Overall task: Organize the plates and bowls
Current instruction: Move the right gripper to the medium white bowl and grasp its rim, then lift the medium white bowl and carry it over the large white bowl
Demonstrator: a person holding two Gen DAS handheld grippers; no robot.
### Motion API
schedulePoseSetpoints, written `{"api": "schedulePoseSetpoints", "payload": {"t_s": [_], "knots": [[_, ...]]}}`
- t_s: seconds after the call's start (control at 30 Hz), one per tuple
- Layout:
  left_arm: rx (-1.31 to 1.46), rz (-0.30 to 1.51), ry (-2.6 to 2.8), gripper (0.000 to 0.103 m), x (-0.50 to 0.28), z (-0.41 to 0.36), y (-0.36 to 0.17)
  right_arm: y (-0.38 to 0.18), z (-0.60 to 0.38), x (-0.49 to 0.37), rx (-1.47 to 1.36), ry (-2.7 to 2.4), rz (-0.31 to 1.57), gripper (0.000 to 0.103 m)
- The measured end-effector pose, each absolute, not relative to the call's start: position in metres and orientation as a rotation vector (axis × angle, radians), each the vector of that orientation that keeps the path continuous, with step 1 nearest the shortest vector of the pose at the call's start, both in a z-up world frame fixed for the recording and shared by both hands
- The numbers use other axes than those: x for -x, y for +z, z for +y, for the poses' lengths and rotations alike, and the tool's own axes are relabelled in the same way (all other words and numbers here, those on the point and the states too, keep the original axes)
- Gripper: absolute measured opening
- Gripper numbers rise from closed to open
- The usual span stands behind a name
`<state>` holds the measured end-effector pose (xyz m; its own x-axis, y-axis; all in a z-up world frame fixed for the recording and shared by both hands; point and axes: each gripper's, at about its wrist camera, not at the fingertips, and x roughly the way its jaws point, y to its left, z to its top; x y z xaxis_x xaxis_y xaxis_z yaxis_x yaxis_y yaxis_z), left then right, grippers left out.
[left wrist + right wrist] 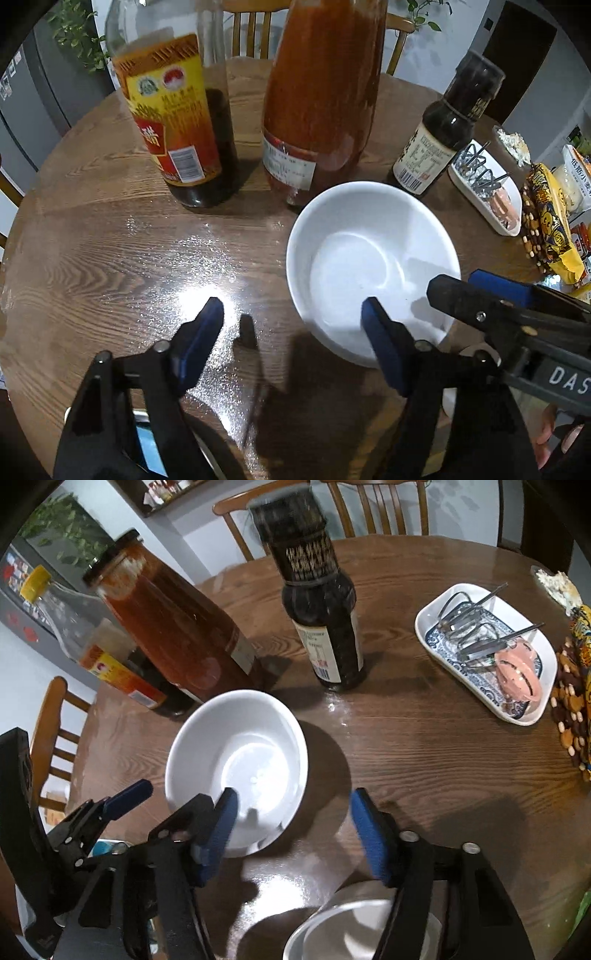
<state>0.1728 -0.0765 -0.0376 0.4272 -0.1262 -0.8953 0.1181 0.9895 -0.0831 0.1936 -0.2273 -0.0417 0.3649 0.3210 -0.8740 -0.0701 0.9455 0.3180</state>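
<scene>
The bowl [236, 760] is plain white, and the worktop [424, 760] is brown wood with dark grain. The small dish [436, 642] is white with a blue pattern inside.

The left gripper [291, 314] is pointing steeply down, its jaws standing apart with nothing pressed between the blue pads [384, 350]. The right gripper [291, 812] is tilting down the same way, jaws also apart and gripping nothing. The two are sitting close, side by side, each showing at the edge of the other's view. Part of a hand [546, 435] is showing behind the right gripper.
</scene>
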Motion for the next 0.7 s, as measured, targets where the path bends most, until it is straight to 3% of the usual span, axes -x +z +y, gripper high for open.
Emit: {"api": "schedulePoseSetpoints", "payload": {"t_s": [0.17,0.27,0.43,0.7], "knots": [[0.001,1.125,-0.178,0.045,-0.175,-0.081,-0.044,-0.049,-0.225,-0.199,-0.227,0.270,1.195,0.041],[0.008,1.133,-0.200,0.034,-0.178,-0.086,-0.049,-0.053,-0.221,-0.201,-0.211,0.284,1.211,0.028],[0.010,1.134,-0.233,0.027,-0.181,-0.093,-0.054,-0.053,-0.214,-0.203,-0.175,0.282,1.201,0.016],[-0.006,1.123,-0.227,0.025,-0.180,-0.096,-0.055,-0.049,-0.211,-0.199,-0.160,0.284,1.170,0.015]]}}
